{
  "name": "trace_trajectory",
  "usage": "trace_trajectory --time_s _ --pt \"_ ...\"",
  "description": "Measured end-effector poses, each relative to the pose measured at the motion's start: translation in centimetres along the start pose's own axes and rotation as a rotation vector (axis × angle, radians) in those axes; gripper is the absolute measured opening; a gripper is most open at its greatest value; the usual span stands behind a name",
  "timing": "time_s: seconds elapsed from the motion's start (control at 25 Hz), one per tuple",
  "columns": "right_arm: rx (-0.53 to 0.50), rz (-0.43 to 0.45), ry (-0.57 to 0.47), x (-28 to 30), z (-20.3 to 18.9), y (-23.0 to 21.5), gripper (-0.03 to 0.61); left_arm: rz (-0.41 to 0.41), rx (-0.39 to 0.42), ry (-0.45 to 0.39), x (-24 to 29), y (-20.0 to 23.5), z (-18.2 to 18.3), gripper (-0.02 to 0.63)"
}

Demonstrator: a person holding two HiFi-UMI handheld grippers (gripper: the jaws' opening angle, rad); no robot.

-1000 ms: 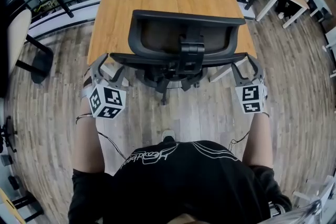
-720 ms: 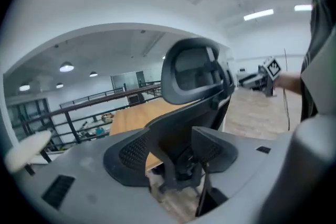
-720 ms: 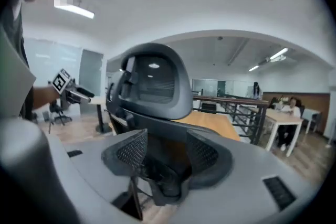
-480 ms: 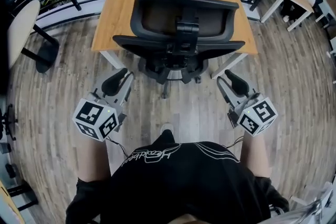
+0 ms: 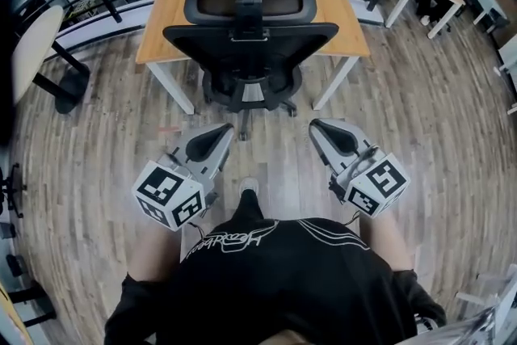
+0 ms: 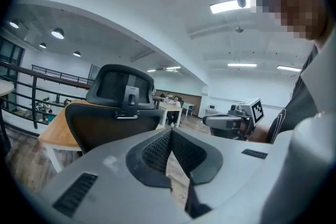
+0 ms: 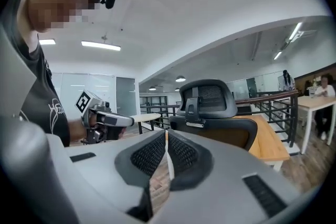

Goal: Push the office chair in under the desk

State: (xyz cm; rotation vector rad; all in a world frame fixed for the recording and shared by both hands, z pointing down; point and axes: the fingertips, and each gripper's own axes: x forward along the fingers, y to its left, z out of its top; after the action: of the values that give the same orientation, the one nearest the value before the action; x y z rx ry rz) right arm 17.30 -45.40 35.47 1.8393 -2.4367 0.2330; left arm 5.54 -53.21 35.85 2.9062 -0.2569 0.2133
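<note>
The left gripper (image 5: 223,133) was closed. Its jaws had just been closing, the ribbed pads met tip to tip, and nothing lay between them. The right gripper (image 5: 318,129) had also just been closing. Its pads were drawn together to a hairline slit with nothing in it. Neither gripper touched anything.

Both were held on the near side of the desk (image 5: 161,24), well clear of its edge and above the wooden floor (image 5: 420,133). The left one was in line with the desk's left near leg and the right one in line with its right near leg. Each pointed roughly level toward the desk, tips angled slightly inward. Each marker cube (image 5: 170,195) was rolled onto a corner at the end farthest from the desk. The person's bare forearms (image 5: 149,242) reached out from a black shirt (image 5: 275,279) behind them.

The office chair (image 5: 250,32) stood between the desk's two near legs with its wheeled base at the desk's near edge. Its backrest and headrest rose over the desk top, with the back turned toward the grippers.
</note>
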Motion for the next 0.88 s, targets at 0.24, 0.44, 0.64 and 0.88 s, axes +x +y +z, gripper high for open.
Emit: trace_trajectory --time_s 0.24,0.44,0.64,0.88 --pt "0.062 0.086 -0.047 -6.1 0.6 6.5 0.049 -0.067 -0.025 -0.043 -3.3 -8.7 -0.7 0.008" --pt "0.069 0.108 -0.082 -10.0 1.4 9.4 0.049 -0.068 0.022 -0.071 -5.1 -13.4 -0.7 0.008" --pt "0.127 0.132 -0.106 -12.4 1.5 10.7 0.041 -0.060 0.041 -0.067 -5.9 -16.0 -1.1 0.008" --pt "0.073 0.121 -0.096 -14.1 1.1 11.9 0.041 -0.054 0.036 -0.079 -6.9 -17.8 -1.5 0.008"
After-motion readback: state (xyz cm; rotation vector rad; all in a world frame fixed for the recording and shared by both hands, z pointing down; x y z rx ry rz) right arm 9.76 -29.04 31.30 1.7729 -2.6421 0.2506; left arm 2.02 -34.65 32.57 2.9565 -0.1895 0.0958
